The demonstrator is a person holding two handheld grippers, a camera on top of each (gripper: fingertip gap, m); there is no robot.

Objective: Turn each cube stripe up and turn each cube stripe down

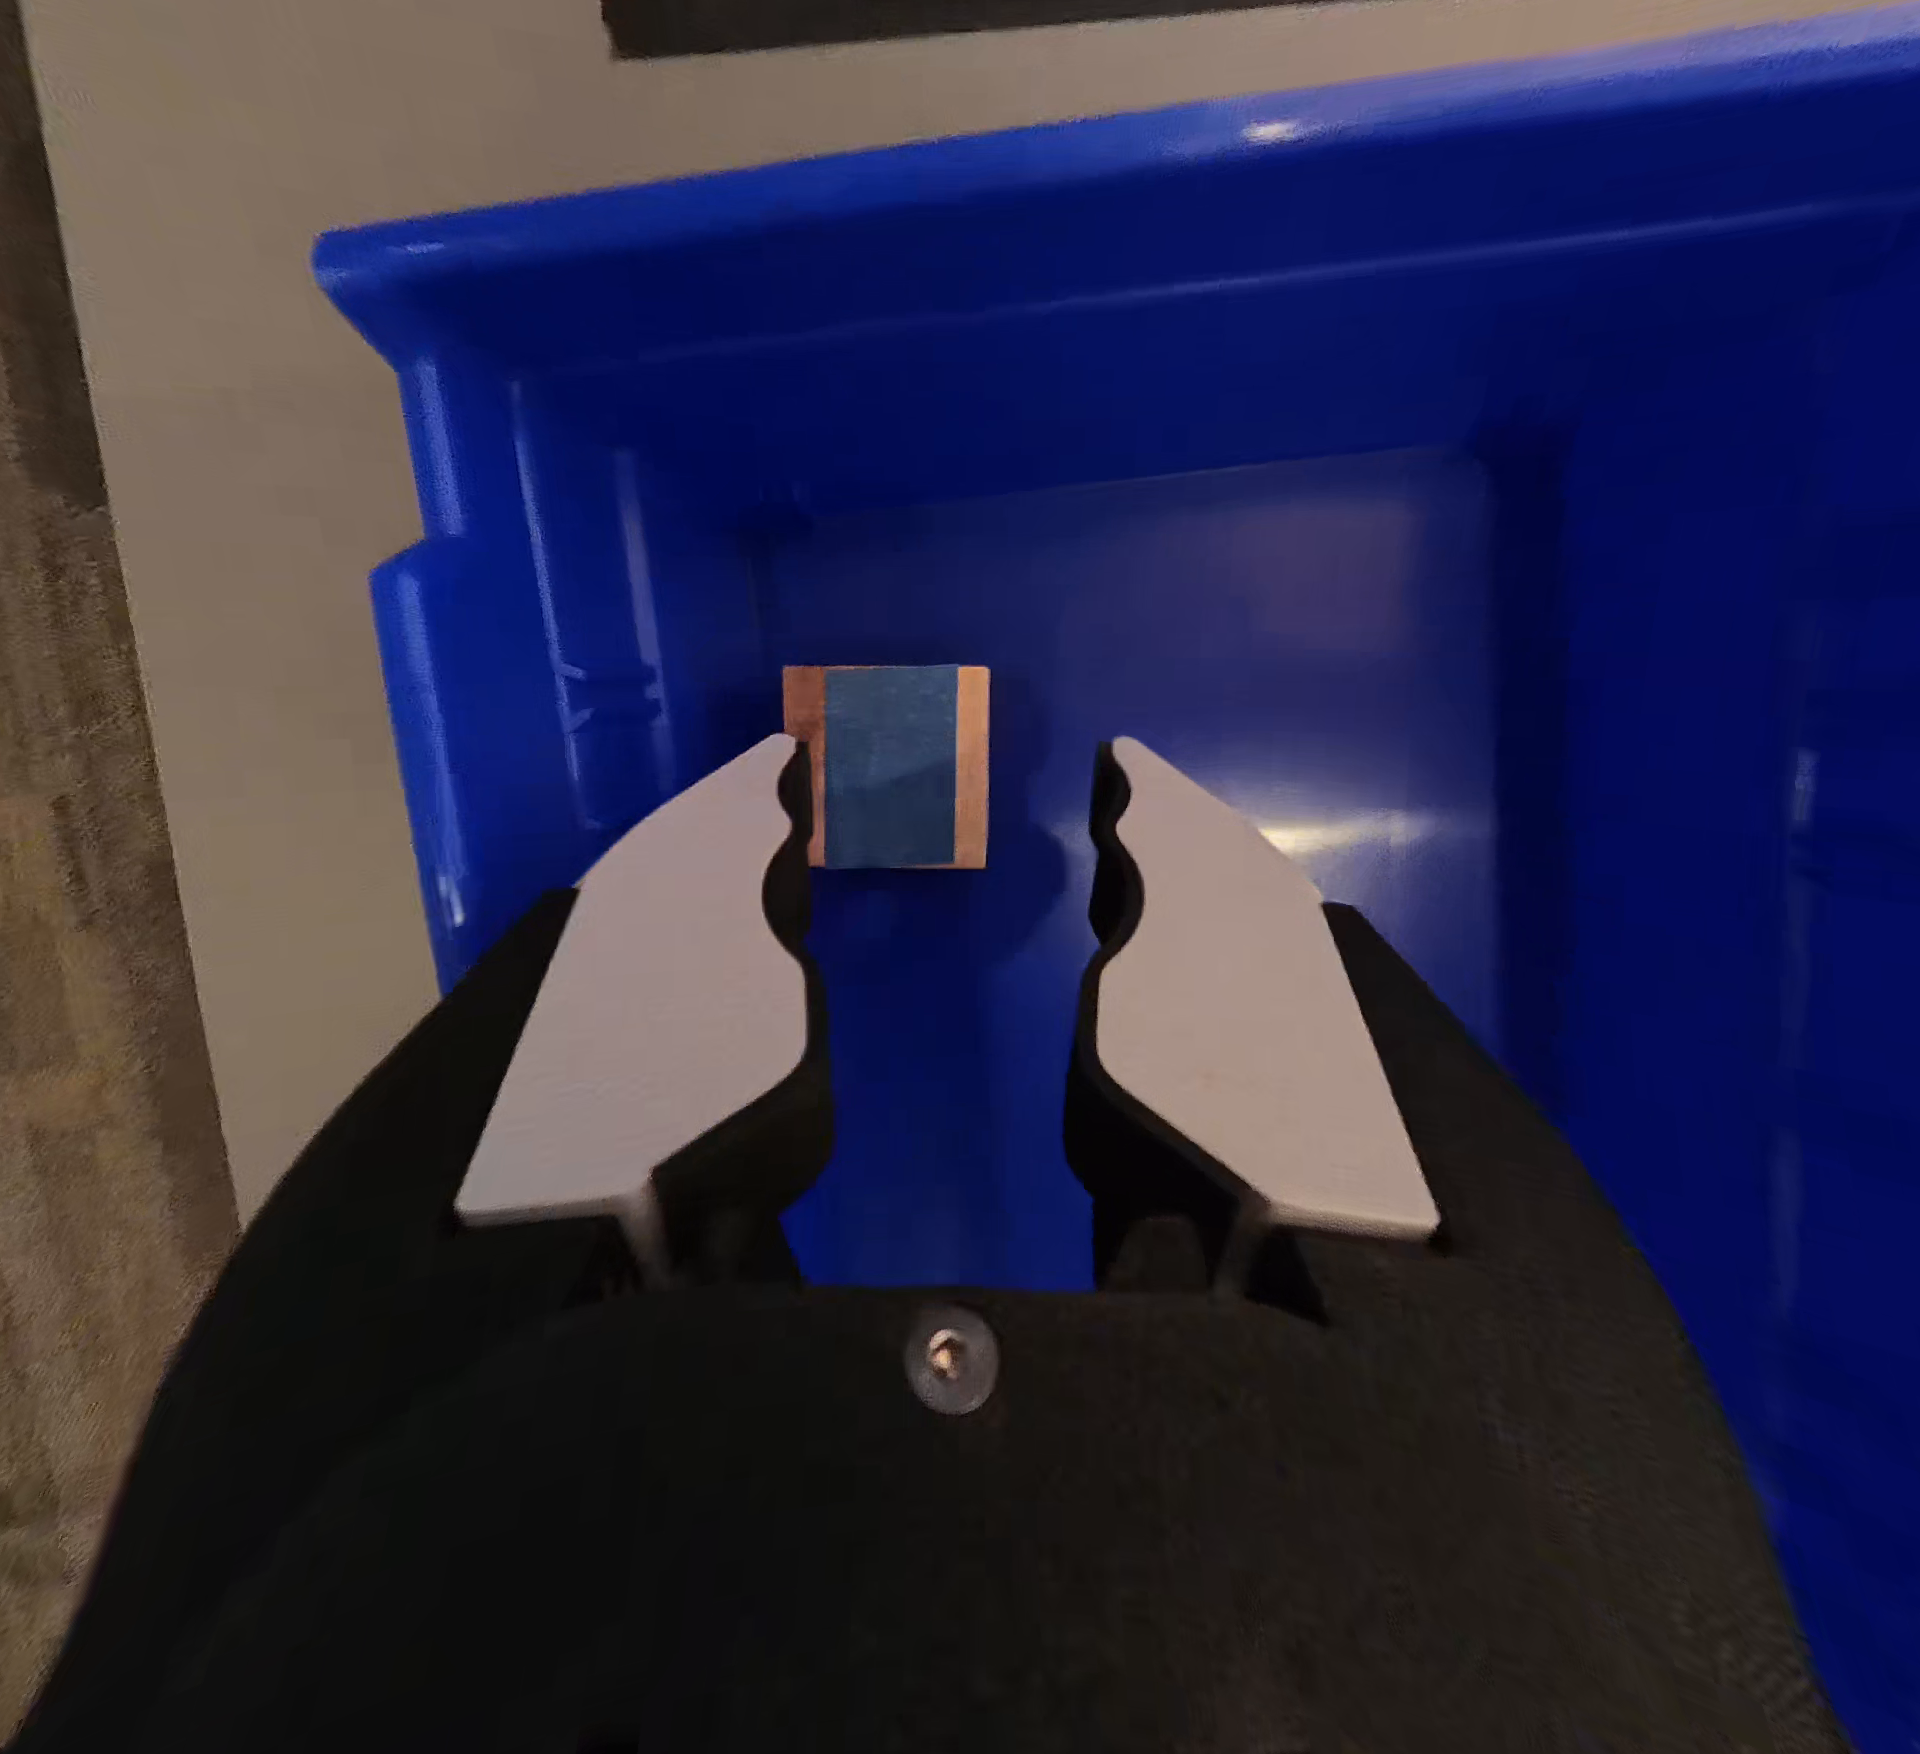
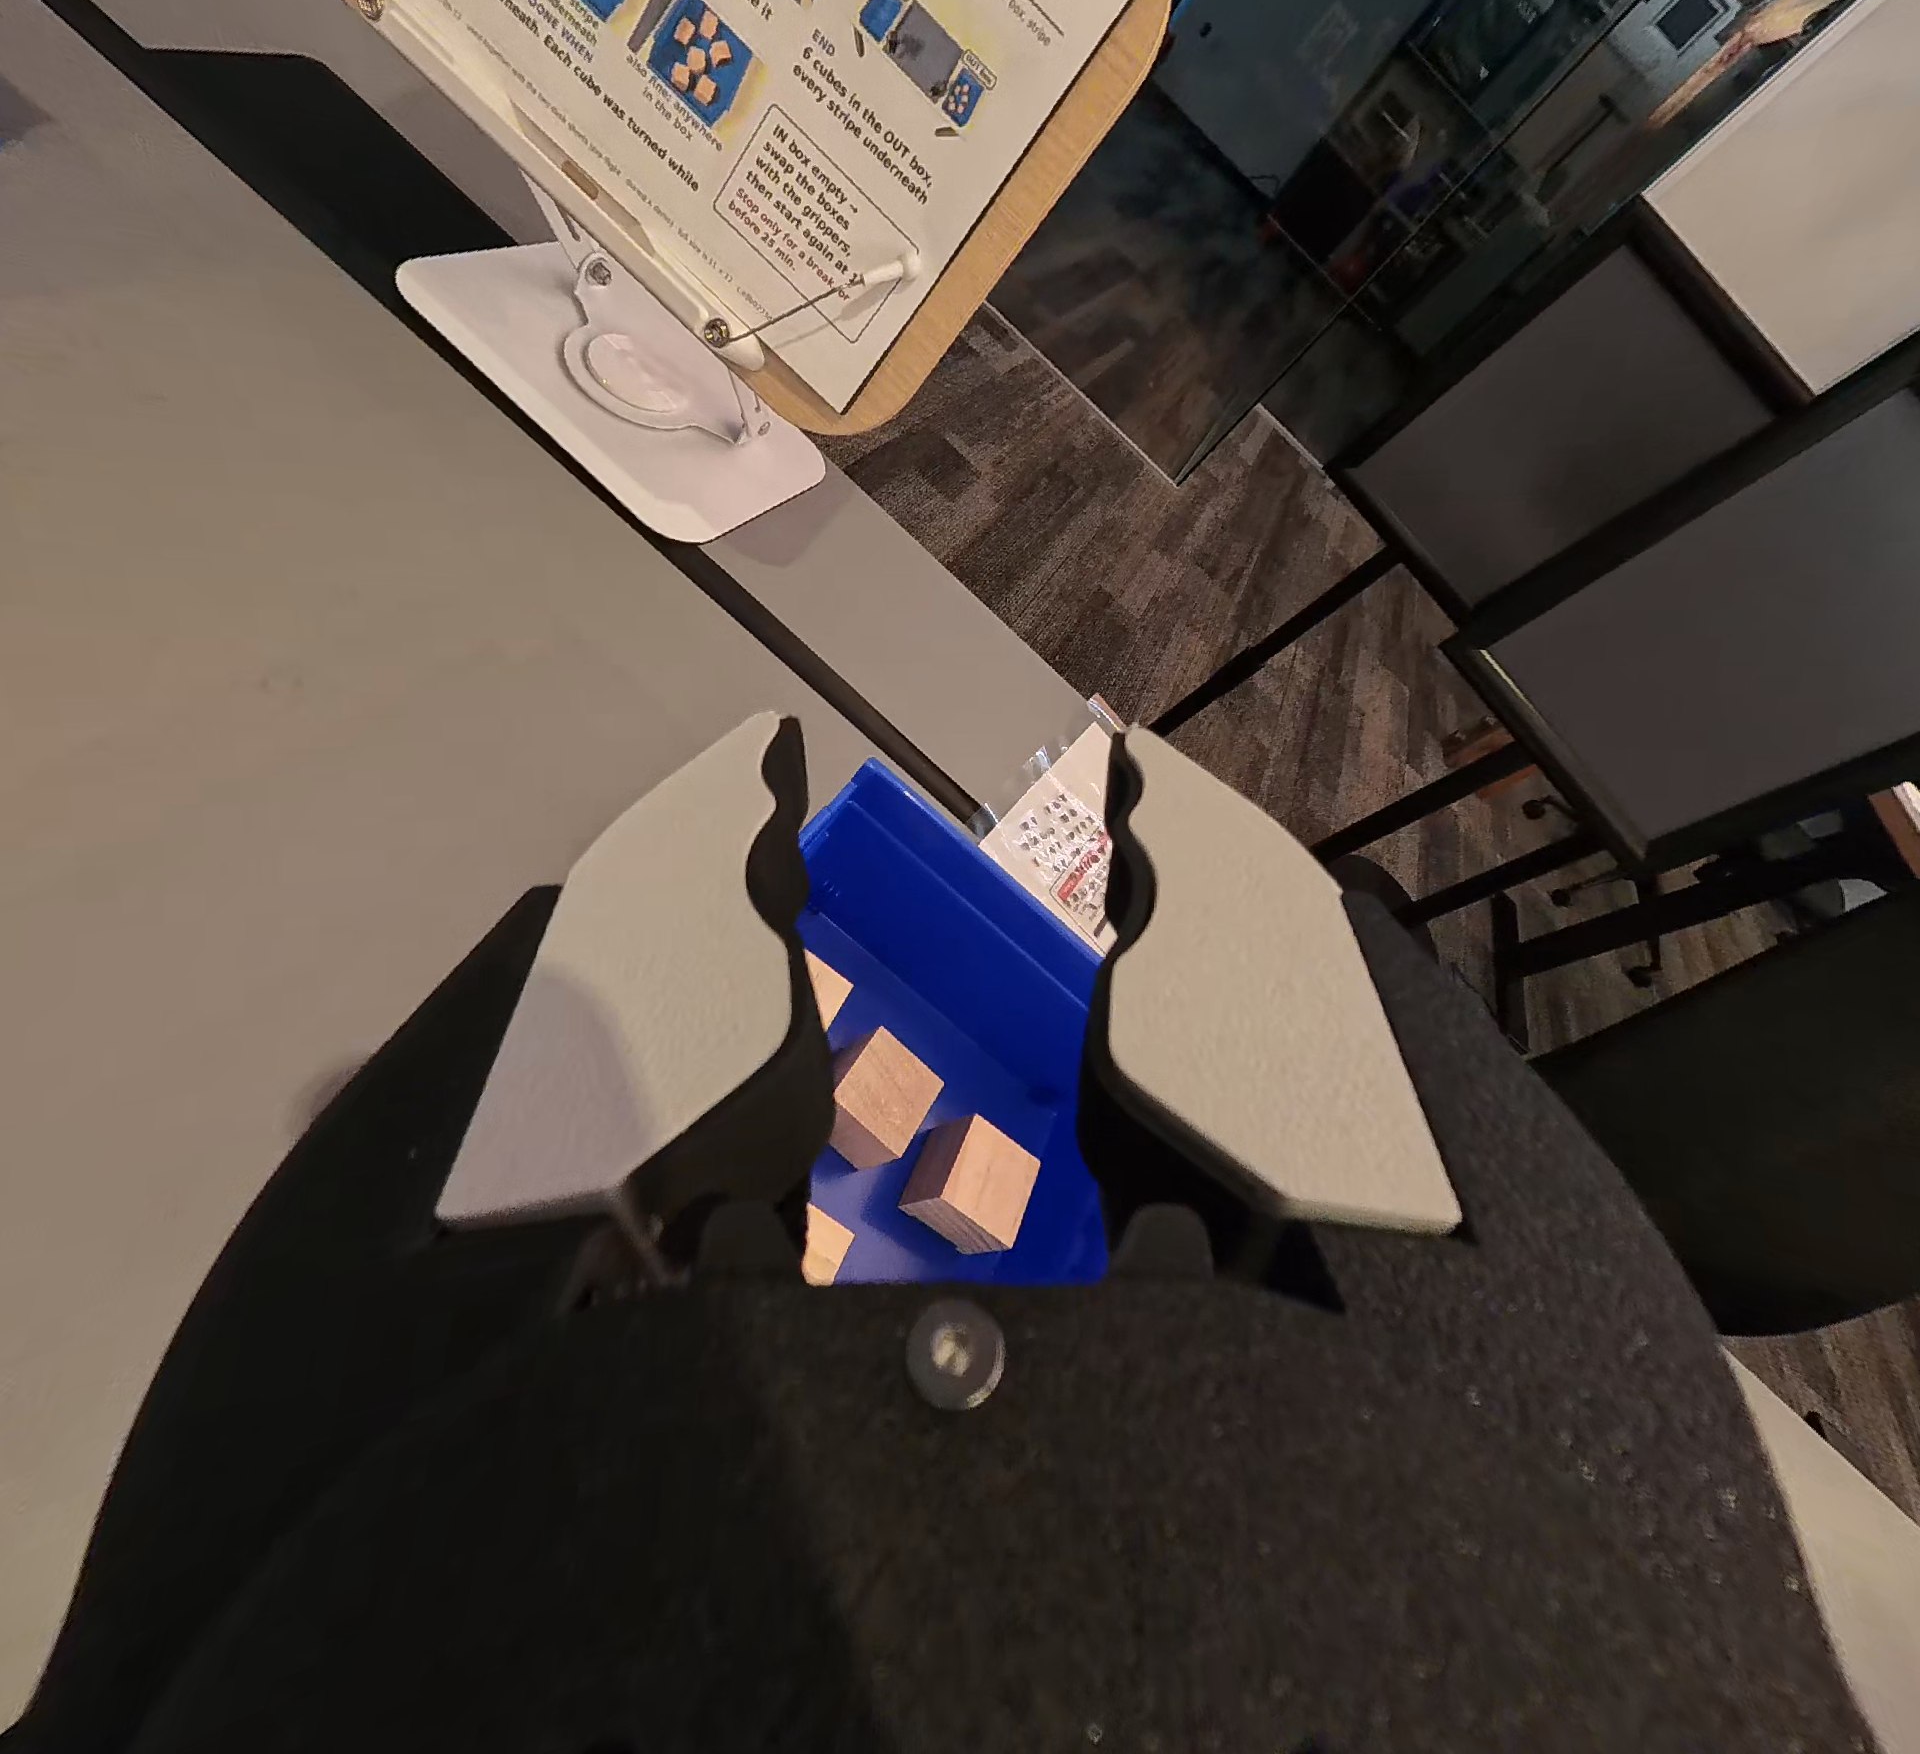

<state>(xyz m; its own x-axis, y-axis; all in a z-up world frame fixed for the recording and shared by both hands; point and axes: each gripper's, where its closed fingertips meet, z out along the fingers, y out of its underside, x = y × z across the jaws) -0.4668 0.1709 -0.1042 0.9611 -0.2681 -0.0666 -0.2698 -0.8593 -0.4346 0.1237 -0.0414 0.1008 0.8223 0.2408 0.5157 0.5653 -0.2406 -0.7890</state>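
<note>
On a pale grey worktop (image 2: pixel 260 665), largest first, a printed instruction sheet on a white stand (image 2: pixel 613 416) is propped facing the workspace, likely for reference. One blue bin (image 1: pixel 1143 270) holds a single wooden cube (image 1: pixel 885 766), blue stripe facing up, lying just off the left gripper (image 1: pixel 945 748), whose jaws are spread and empty above it. A second blue bin (image 2: pixel 935 883) holds plain-faced cubes (image 2: pixel 883 1096), seen between the spread, empty jaws of the right gripper (image 2: pixel 951 738), probably waiting their turn.
</note>
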